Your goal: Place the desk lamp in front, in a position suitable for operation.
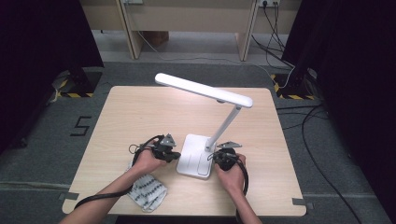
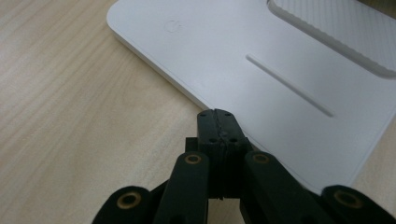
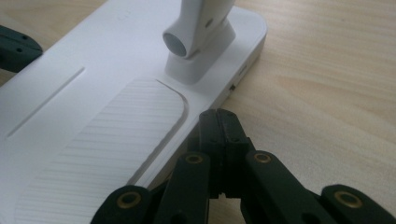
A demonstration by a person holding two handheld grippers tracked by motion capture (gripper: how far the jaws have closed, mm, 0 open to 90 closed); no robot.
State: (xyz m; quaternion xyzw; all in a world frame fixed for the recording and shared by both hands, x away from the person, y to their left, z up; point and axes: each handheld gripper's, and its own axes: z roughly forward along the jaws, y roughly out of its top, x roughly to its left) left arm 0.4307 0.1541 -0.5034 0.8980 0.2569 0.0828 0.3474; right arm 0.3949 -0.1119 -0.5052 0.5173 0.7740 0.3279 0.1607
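Observation:
A white desk lamp [image 1: 205, 91] stands on the wooden table [image 1: 140, 112], its flat base [image 1: 195, 155] near the front edge. My left gripper [image 1: 176, 156] is shut, its tips against the base's left edge [image 2: 187, 91]. My right gripper [image 1: 215, 157] is shut too, its tips at the base's right edge [image 3: 205, 112], close to the hinge foot [image 3: 198, 42] of the lamp arm. In the left gripper view the black jaws [image 2: 218, 126] meet with nothing between them. In the right gripper view the jaws [image 3: 218, 125] press together, and the other gripper's tip [image 3: 16, 46] shows at far left.
A white patterned cloth [image 1: 147, 190] lies by the table's front edge under the left forearm. Cables trail from both grippers. Beyond the table are a wooden desk frame [image 1: 187, 18], floor cables [image 1: 280, 42] and dark curtains [image 1: 355, 70].

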